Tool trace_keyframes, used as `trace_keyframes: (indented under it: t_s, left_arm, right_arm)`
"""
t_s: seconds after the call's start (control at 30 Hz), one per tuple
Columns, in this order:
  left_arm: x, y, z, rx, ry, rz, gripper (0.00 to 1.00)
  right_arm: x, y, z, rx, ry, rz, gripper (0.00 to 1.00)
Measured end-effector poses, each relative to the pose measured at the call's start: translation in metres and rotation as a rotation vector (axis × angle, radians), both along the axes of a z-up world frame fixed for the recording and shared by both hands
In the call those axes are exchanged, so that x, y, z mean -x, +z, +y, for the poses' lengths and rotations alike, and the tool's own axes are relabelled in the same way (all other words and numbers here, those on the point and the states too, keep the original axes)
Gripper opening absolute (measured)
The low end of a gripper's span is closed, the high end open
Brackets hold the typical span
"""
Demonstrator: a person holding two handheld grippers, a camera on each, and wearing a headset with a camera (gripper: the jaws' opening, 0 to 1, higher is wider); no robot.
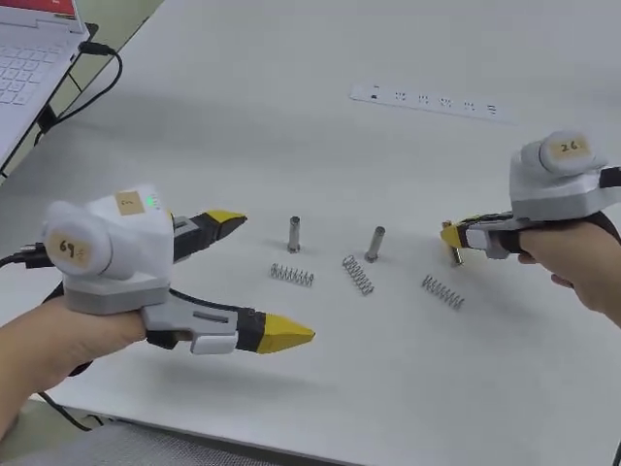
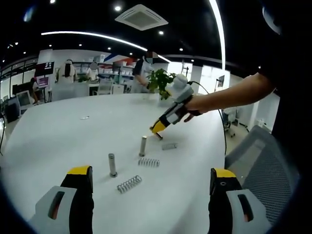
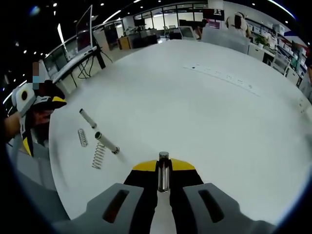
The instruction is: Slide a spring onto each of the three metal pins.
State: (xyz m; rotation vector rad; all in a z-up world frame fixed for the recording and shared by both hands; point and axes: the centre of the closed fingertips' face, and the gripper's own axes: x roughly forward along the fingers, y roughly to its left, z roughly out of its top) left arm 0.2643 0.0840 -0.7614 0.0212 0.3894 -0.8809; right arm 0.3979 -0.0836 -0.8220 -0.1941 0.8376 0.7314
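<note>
- Right gripper view: the right gripper (image 3: 164,165) has its jaws closed tight on a held pin (image 3: 163,179), a silver cylinder whose flat end rises between the yellow tips.
- Head view: the held pin shows as a short stub under the right gripper's tip, low over the table (image 1: 408,379). I cannot tell whether it touches.
- The left gripper (image 1: 255,279) has its jaws spread wide and holds nothing.
- The second pin (image 1: 294,234) and third pin (image 1: 375,244) stand upright, apart from each other.
- The first spring (image 1: 292,276), middle spring (image 1: 358,275) and right spring (image 1: 442,291) lie flat and loose beside the pins.
</note>
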Motion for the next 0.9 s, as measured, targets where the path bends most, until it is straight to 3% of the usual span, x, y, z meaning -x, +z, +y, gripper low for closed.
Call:
trace_keyframes:
  t_s: [0.43, 0.9]
  left_arm:
    - [-0.003, 0.001, -0.001, -0.005, -0.014, -0.012, 0.98]
    - [-0.007, 0.004, 0.003, -0.004, 0.0, -0.025, 0.98]
  right_arm:
    - [0.002, 0.011, -0.005, -0.043, -0.016, -0.068, 0.05]
    - [0.007, 0.012, -0.006, -0.036, 0.003, -0.117, 0.05]
